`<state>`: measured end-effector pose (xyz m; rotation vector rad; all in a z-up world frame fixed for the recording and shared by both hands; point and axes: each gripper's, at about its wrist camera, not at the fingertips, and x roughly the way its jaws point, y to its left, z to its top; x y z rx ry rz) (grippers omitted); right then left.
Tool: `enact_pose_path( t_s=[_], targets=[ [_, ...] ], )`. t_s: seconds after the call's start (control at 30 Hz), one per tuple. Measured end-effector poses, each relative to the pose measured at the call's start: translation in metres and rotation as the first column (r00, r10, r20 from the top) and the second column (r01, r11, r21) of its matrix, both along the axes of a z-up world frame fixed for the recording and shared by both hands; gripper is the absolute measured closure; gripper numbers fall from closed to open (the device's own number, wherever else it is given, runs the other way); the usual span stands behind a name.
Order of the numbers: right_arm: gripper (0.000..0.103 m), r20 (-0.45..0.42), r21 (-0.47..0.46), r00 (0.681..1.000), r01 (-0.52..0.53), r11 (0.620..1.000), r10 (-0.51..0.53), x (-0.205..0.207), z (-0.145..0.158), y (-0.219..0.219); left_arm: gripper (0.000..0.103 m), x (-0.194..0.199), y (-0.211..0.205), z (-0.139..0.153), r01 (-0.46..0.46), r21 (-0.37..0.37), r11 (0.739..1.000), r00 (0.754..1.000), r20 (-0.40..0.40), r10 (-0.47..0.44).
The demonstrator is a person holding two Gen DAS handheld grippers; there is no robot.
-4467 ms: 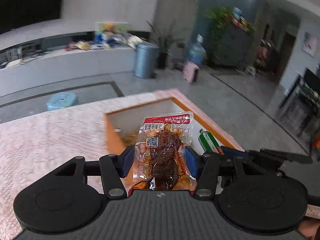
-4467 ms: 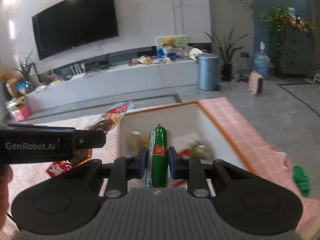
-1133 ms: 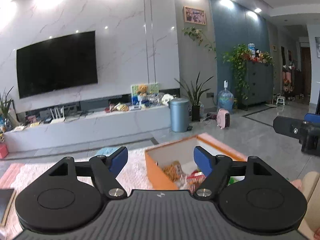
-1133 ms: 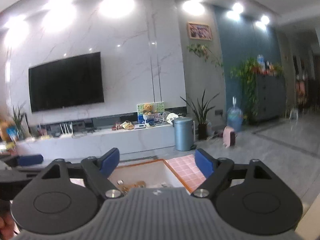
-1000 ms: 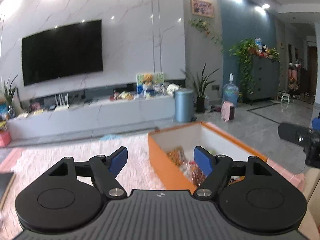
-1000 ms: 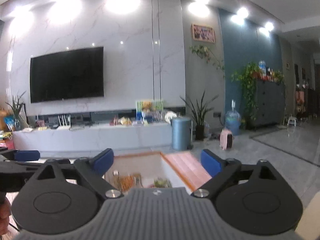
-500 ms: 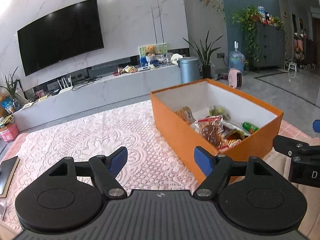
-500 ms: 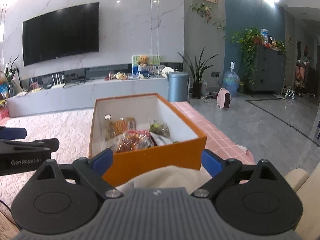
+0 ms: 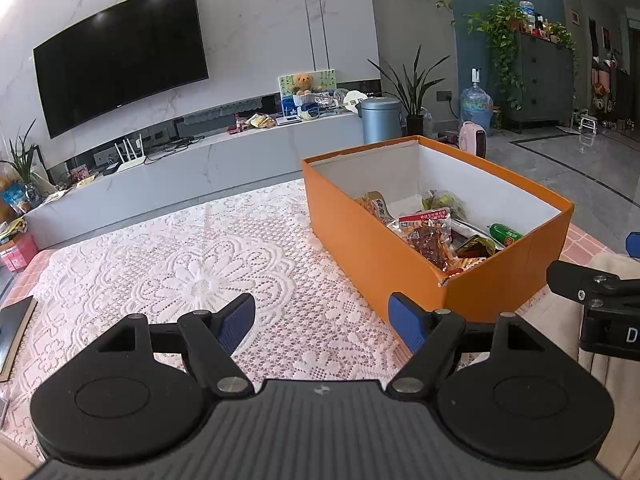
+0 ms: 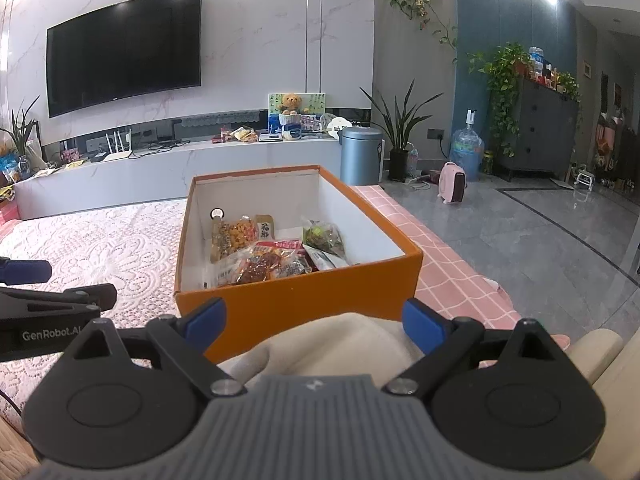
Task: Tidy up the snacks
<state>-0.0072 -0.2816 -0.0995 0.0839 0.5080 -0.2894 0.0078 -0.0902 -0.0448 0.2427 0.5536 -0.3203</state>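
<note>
An orange box with white inner walls stands on the lace-covered table and holds several snack packets. A red meat-snack packet lies in its middle and a green sausage near its right wall. The box also shows in the right wrist view, with the meat packet inside. My left gripper is open and empty, above the cloth just left of the box's near corner. My right gripper is open and empty, just in front of the box's near end.
A white lace cloth covers the table left of the box. A dark book lies at the table's left edge. A beige cushion sits under the right gripper. A TV console and a bin stand beyond the table.
Both grippers let go of the meat packet and the sausage, which now lie in the box. Both have pulled back and tilted down, so the whole box shows.
</note>
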Motion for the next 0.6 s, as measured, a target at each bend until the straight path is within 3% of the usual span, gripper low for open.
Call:
enact_pose_path(
  t_s=[0.6],
  targets=[
    [0.011,-0.002,-0.004,1.000,-0.002,1.000,0.002,-0.0003,-0.0006,0.0008,0.014,-0.0002,-0.0021,0.0021,0.005,0.002,1.000,1.000,-0.008,-0.005]
  ],
)
